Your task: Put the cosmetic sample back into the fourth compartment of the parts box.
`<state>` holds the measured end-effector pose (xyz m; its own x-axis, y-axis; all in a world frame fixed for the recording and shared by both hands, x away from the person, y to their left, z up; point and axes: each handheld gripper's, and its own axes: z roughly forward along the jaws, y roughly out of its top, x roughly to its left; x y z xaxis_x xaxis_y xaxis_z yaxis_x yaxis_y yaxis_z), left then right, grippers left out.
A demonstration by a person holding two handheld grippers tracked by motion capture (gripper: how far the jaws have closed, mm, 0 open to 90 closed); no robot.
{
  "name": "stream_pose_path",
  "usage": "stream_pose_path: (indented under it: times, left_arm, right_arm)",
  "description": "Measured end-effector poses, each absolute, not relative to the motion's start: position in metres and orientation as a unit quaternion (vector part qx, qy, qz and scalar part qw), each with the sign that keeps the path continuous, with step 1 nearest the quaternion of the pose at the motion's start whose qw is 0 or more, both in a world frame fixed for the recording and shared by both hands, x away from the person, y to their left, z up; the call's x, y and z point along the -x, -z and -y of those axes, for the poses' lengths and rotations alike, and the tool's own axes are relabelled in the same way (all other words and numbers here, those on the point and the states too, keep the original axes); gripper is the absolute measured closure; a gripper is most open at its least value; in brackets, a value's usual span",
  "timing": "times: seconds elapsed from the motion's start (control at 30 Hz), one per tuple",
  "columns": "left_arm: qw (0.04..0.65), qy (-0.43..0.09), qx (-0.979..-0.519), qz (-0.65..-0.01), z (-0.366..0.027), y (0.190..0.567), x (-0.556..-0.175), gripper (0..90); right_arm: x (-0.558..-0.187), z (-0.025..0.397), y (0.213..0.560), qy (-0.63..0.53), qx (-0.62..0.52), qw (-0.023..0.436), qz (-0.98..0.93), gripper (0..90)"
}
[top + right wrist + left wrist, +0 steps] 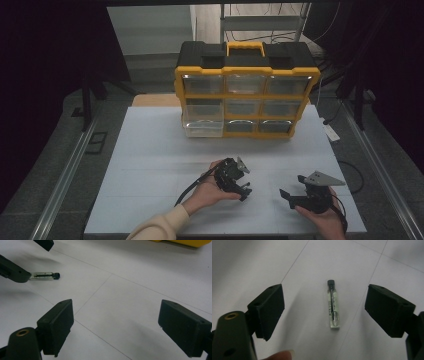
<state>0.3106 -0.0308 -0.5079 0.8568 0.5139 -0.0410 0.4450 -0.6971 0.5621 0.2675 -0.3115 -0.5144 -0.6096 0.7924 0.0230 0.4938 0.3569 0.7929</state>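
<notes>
With my left gripper (324, 312) spread wide over the small clear glass vial with a black cap (333, 305) lying flat on the white table (362, 262), and my right gripper (125, 330) open nearby, I fear an off-centre squeeze will roll it away.

Left gripper (243, 186) held over the white table (150, 150), right gripper (295, 195) held nearby, yellow organizer (247, 95) set behind, one drawer (202, 122) pulled out.
</notes>
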Motion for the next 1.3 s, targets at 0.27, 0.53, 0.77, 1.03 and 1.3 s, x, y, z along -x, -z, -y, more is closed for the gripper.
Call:
stream_pose_path:
  times: [0.27,0.53,0.77,1.03,1.3]
  left_arm:
    - [0.277,-0.06,-0.925,-0.253,0.0326,0.5129,-0.3107,22.5]
    - [0.267,-0.057,-0.932,-0.24,0.0343,0.5152,-0.3095,39.5]
    - [0.266,-0.046,-0.935,-0.23,0.0344,0.5142,-0.3087,53.1]
    - [0.267,-0.044,-0.935,-0.228,0.0342,0.5134,-0.308,73.6]
    - [0.269,-0.049,-0.936,-0.221,0.0349,0.5134,-0.306,81.0]
  right_arm:
    - [-0.2676,0.3116,0.5145,-0.401,-0.401,0.186,-0.803,13.6]
    - [-0.2677,0.3116,0.5147,-0.4,-0.4,0.187,-0.803,13.6]
    - [-0.2678,0.3114,0.5148,-0.399,-0.4,0.187,-0.803,13.6]
    - [-0.2678,0.3115,0.5148,-0.399,-0.401,0.187,-0.803,13.6]
    - [-0.2679,0.3119,0.5148,-0.399,-0.401,0.187,-0.803,13.6]
